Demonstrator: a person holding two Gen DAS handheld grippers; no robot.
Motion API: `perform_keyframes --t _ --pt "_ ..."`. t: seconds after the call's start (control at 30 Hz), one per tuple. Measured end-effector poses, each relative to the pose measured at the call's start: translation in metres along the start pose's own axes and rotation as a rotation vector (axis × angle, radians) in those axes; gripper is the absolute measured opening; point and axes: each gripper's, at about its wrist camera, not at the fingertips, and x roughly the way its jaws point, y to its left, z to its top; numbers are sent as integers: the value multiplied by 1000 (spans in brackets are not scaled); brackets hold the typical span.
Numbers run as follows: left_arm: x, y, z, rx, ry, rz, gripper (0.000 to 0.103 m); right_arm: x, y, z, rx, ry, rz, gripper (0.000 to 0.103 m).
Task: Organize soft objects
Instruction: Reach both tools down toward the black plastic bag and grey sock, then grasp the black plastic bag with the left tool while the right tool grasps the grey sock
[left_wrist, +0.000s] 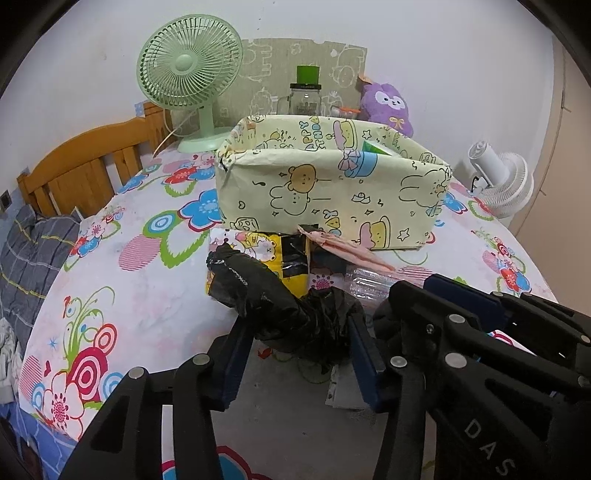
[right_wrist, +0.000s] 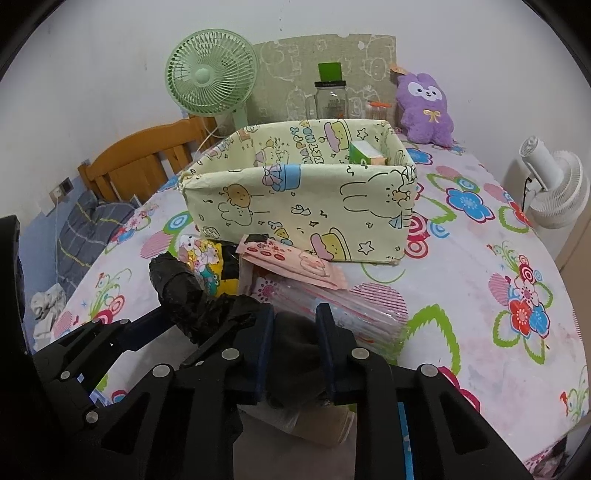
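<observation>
A: Black crinkly bag (left_wrist: 258, 291), soft plastic, near edge of the bed. Left gripper (left_wrist: 295, 354) has its jaws narrow, clamped on the bunched end of it.

B: And right?

A: Right gripper (right_wrist: 291, 350) is pinched tight on a dark soft wad (right_wrist: 295, 343). Looks like more of the same bag, but I can't tell for sure; it could be a separate cloth.

B: Long axis?

A: The bag runs from the left jaws up and away to the left, free end lying on a yellow pack (left_wrist: 291, 258). Grippers sit side by side, right one just beside the left.

B: Where does it go?

A: My guess is the box (left_wrist: 332, 192), cream cartoon fabric, open top, straight ahead of both grippers, toward the middle of the bed. Pink packet (right_wrist: 295, 262) and clear sleeve (right_wrist: 354, 310) lie between grippers and box. So the move likely turns on lifting up and forward over those.

B: Nearer hand?

A: About equal; right views the box a bit more square-on.

B: Hidden stuff?

A: Box floor mostly hidden by the front wall, only a green carton (right_wrist: 364, 153) shows. The bag under the jaws is cut off. Something pale under the right gripper, can't make it out.
</observation>
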Motion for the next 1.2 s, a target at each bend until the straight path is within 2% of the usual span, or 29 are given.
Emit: perform_keyframes --t 0.23,0.3,0.33,0.37,0.43,0.8,1.0,1.07,1.2 --pt "-1 0 -1 0 -1 4 52 -2 -1 -1 4 1 4 30" --pt "-2 0 -2 -3 -5 6 52 -2 -1 -2 6 1 1 43" --pt "-3 1 -2 -5 -7 10 52 -3 -1 -2 7 -3 -1 58" --pt "-4 2 -2 -10 -10 10 52 -5 -1 -3 10 -13 -6 66" --pt "-6 3 -3 -11 -15 14 52 -8 -2 -4 15 -20 -11 69" --pt "-8 0 -17 4 -7 31 52 -5 -4 -18 39 16 -24 69" --pt "-6 -5 -21 32 -14 60 52 5 -13 -24 113 59 6 68" --pt "-4 -6 -21 35 -12 58 52 7 -12 -24 118 64 27 58" --pt "-4 -7 -19 36 -19 54 52 3 -8 -22 100 45 4 52"
